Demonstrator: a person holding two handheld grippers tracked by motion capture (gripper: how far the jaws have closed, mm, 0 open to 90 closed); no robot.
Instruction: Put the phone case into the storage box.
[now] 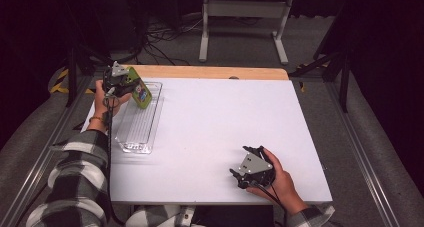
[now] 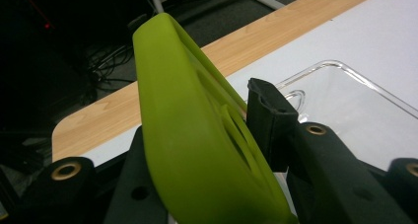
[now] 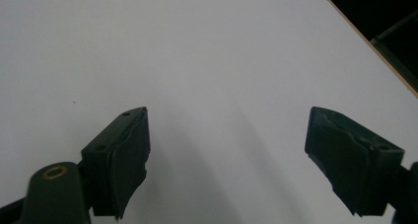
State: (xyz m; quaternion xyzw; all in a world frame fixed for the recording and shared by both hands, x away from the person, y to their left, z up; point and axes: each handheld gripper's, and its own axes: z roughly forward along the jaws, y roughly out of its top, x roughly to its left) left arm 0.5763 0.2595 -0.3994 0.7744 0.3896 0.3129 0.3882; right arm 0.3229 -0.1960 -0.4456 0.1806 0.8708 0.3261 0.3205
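A lime-green case [image 1: 139, 90] with a colourful picture on its face stands tilted over the far end of a clear plastic tray [image 1: 135, 147] at the table's left. My left gripper [image 1: 123, 85] has the green case [image 2: 197, 135] between its jaws. The case leans toward the left jaw and hides it, while the right fingertip [image 2: 268, 115] stands just off its face, so the jaws are open around it. Beyond it lies the tray rim [image 2: 345, 68]. My right gripper [image 1: 239, 159] rests near the front edge, and in its own view the right gripper [image 3: 226, 135] is open with only bare white tabletop between the jaws.
The white tabletop [image 1: 225, 112] has a wooden strip [image 1: 210, 72] along its far edge. Metal rails run down both sides of the table. A white frame leg [image 1: 204, 27] and cables lie on the dark floor behind.
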